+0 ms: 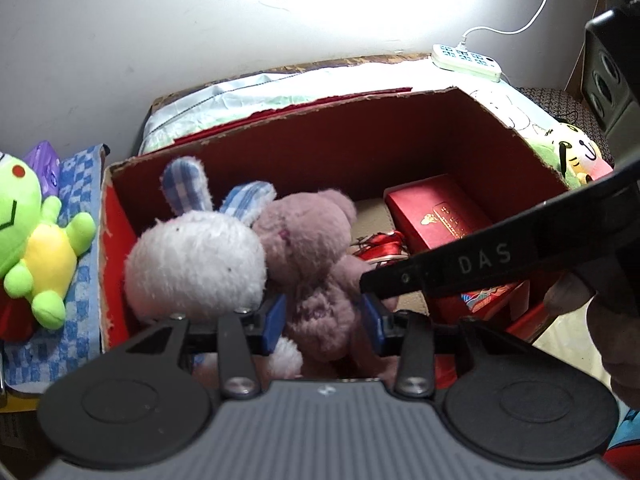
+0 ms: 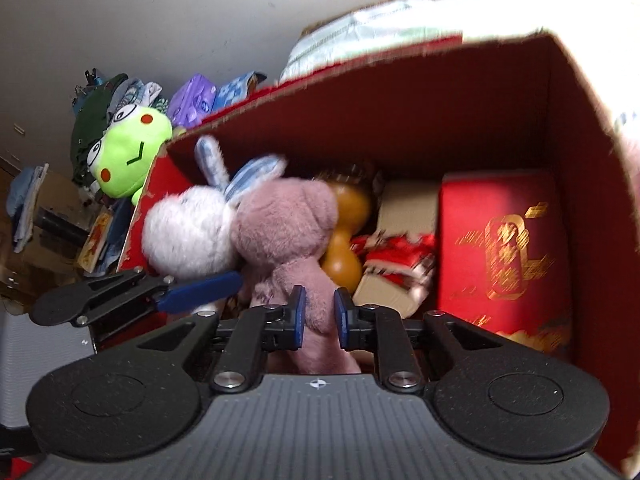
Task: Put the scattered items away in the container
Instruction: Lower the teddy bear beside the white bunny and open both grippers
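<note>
A plain white wall stands behind the scene, brightly lit at its upper right. A white power strip lies at the wall's foot on a pale cloth-covered surface, with a white cable running up from it. To the left lies a blue-and-white checked cloth; a dark speaker stands at the right edge.

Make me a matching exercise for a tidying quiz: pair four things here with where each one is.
Things:
1. pink plush bear
2. green frog plush
3. red gift box
4. white power strip

Places:
a. outside the carton's left wall
b. between the right claw's pads
c. on the bedding behind the carton
d. inside the carton, right end

Pairs: 1-b, 2-a, 3-d, 4-c
</note>
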